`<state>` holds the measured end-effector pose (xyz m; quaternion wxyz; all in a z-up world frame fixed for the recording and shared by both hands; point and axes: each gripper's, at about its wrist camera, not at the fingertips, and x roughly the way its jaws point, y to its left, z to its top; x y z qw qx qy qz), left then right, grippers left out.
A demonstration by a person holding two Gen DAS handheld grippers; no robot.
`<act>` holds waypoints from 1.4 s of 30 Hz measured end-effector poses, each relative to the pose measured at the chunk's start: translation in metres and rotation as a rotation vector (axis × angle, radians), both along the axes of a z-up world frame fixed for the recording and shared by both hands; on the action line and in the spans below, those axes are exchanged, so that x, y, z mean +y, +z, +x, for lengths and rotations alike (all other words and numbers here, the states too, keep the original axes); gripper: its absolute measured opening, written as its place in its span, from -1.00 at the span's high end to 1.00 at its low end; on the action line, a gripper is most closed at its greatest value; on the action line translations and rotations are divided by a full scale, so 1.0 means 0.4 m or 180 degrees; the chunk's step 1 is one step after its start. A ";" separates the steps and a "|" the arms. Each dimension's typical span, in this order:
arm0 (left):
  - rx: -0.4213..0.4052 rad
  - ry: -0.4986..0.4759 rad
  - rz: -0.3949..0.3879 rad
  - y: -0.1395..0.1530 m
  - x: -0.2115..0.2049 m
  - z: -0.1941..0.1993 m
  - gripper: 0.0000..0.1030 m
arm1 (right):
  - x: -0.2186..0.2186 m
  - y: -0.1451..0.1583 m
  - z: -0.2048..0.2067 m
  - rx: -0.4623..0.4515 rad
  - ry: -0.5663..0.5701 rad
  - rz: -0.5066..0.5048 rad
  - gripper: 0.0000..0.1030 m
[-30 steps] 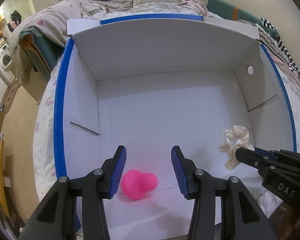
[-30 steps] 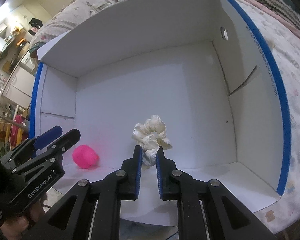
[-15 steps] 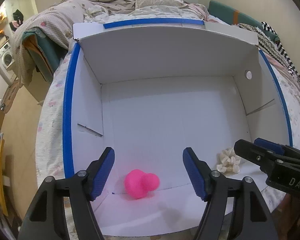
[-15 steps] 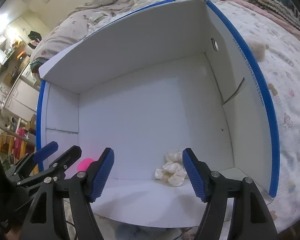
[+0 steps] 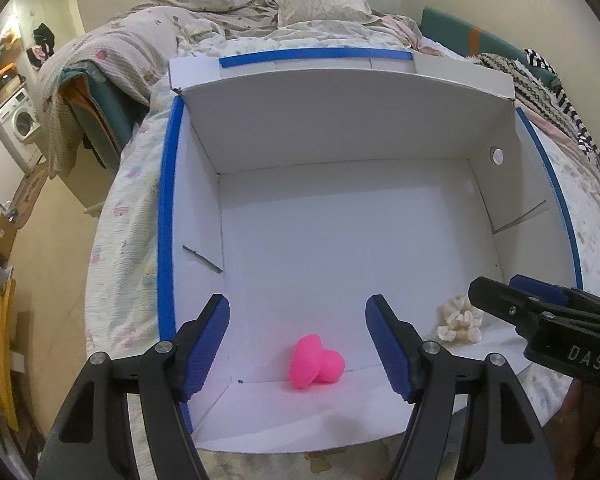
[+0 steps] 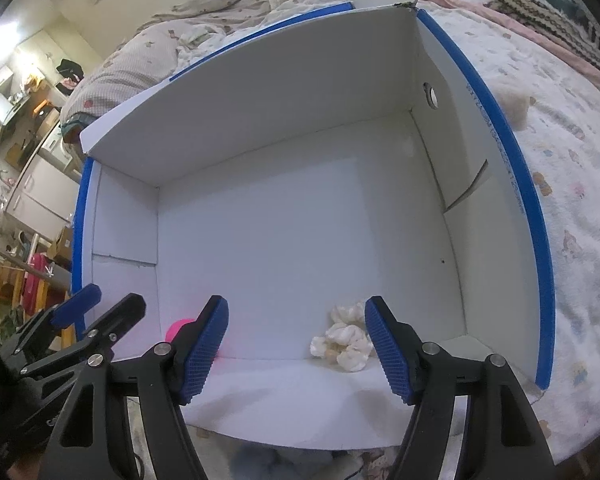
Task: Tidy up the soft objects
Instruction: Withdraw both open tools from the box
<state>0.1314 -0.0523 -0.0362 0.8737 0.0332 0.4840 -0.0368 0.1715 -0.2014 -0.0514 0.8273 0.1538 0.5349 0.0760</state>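
Note:
A white cardboard box with blue edges (image 5: 166, 216) (image 6: 540, 280) sits on a bed. A pink soft toy (image 5: 315, 367) lies on its floor near the front wall; the right wrist view shows only a sliver of it (image 6: 176, 327). A cream scrunchie (image 5: 460, 320) (image 6: 346, 340) lies on the floor near the front right. My left gripper (image 5: 298, 346) is open and empty above the pink toy. My right gripper (image 6: 296, 346) is open and empty just above and behind the scrunchie; it also shows in the left wrist view (image 5: 516, 300).
The box's tall back flap (image 5: 340, 120) stands upright. The bed (image 6: 572, 160) has a patterned sheet, crumpled blankets and a pillow (image 5: 320, 0) behind the box. A cream fuzzy item (image 6: 512, 106) lies on the sheet right of the box. Floor and furniture lie to the left (image 5: 16, 128).
My right gripper opened and let the scrunchie drop onto the box floor. My left gripper opened wider. Both grippers pulled back and up from the box.

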 end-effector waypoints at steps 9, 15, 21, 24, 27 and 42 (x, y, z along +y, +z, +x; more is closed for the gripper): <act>-0.0092 0.0104 -0.0013 0.033 0.025 -0.034 -0.32 | 0.008 0.014 -0.030 -0.0018 -0.0056 0.0024 -0.45; -0.0129 0.0234 -0.0072 0.061 0.062 -0.072 -0.32 | -0.003 0.025 -0.075 0.0008 -0.0073 0.0043 -0.45; -0.0089 0.0441 -0.0199 0.061 0.120 -0.130 -0.32 | -0.018 0.063 -0.133 -0.0126 -0.0102 0.0016 -0.45; -0.0068 0.0574 -0.0278 0.057 0.160 -0.166 -0.32 | -0.022 0.080 -0.169 -0.0207 -0.0033 0.0036 -0.45; -0.0071 0.0689 -0.0282 0.052 0.200 -0.193 -0.32 | -0.032 0.077 -0.197 -0.0184 -0.0054 0.0073 -0.45; 0.0587 0.0544 -0.0506 -0.088 0.197 -0.187 -0.32 | -0.064 0.002 -0.232 0.0212 -0.0382 0.0266 -0.45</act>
